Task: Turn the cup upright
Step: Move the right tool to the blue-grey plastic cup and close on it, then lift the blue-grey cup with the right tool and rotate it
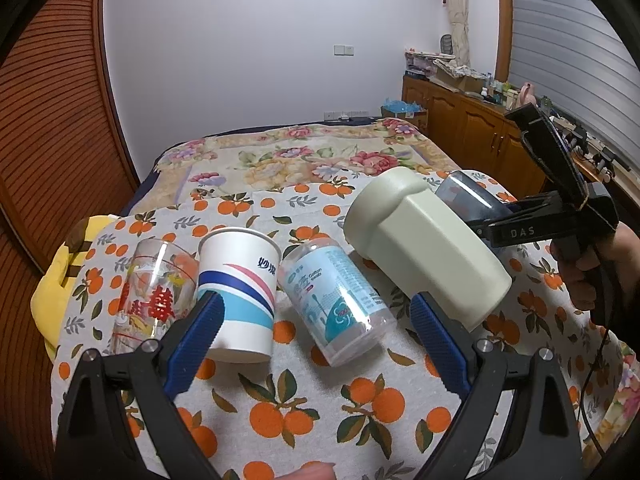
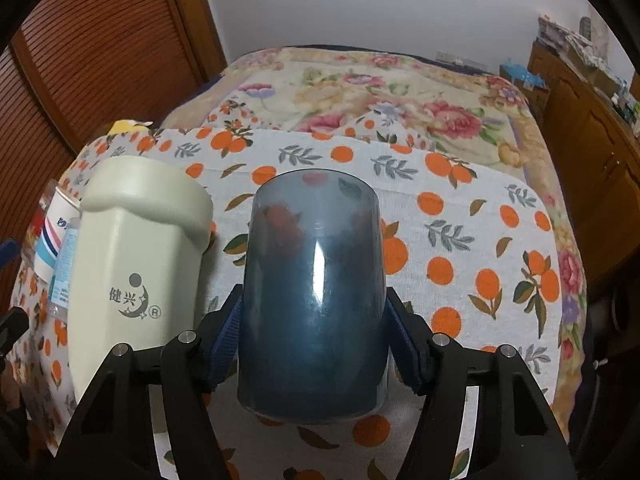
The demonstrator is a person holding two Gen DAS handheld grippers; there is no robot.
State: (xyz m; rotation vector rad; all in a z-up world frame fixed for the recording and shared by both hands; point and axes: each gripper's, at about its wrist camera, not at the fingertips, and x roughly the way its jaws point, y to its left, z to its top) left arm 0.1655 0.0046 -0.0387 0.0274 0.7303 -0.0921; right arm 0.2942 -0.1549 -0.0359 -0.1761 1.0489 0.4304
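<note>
The bed fills the upper middle of both views, and an orange-print cloth covers the near surface, which the cloth hides entirely.

In the right wrist view the cream cup lies on its side at left. It looks like stiff, thick plastic and probably light; its flat-faced body would give fingers a surer seat than its rounded rim. I cannot tell whether it is the task's cup.

The blue cup fills the centre of that view, lying lengthwise with one end at the bottom edge and the other away toward the bed. It is tinted and see-through, smooth and glossy, so likely slippery, light and fairly rigid. The right gripper has its blue-padded fingers against the cup's two sides near the close end, narrowed onto it. Holding across the round wall there suits a turn, though I judge that the slick surface could twist in the pads. Whether the cup rests on the cloth or is lifted is unclear.

In the left wrist view the left gripper stands wide apart, holding nothing, at lower centre. Beyond it, left to right: glass, paper cup, swab jar on its side. The cream cup hides most of the blue one there.
</note>
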